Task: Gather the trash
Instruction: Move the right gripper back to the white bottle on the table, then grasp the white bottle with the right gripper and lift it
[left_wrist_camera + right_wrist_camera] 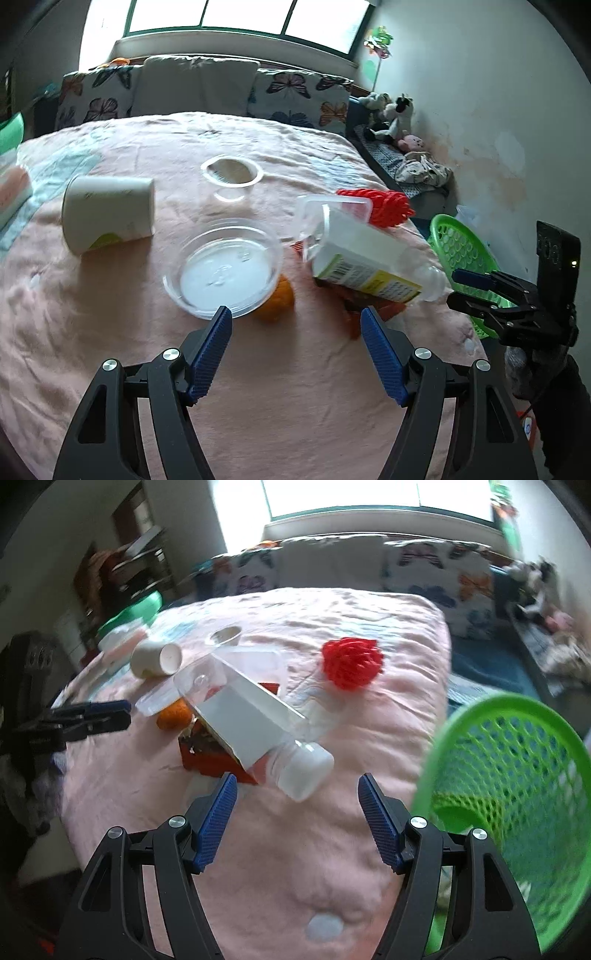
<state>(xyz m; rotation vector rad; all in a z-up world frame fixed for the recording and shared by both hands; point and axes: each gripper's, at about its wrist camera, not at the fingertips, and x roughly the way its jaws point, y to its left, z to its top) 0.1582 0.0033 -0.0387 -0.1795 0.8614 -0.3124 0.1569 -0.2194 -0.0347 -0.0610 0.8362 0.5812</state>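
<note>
- A pink bed (332, 849) holds scattered trash; a plastic bottle (258, 723) lies on its side near the bed's right edge.
- Just beyond that edge stands a green basket (517, 775).
- The left gripper (295, 317) is released, hovering over bare blanket before a clear bowl (225, 266).
- The right gripper (297, 786) is released, empty, just short of the bottle's cap.
</note>
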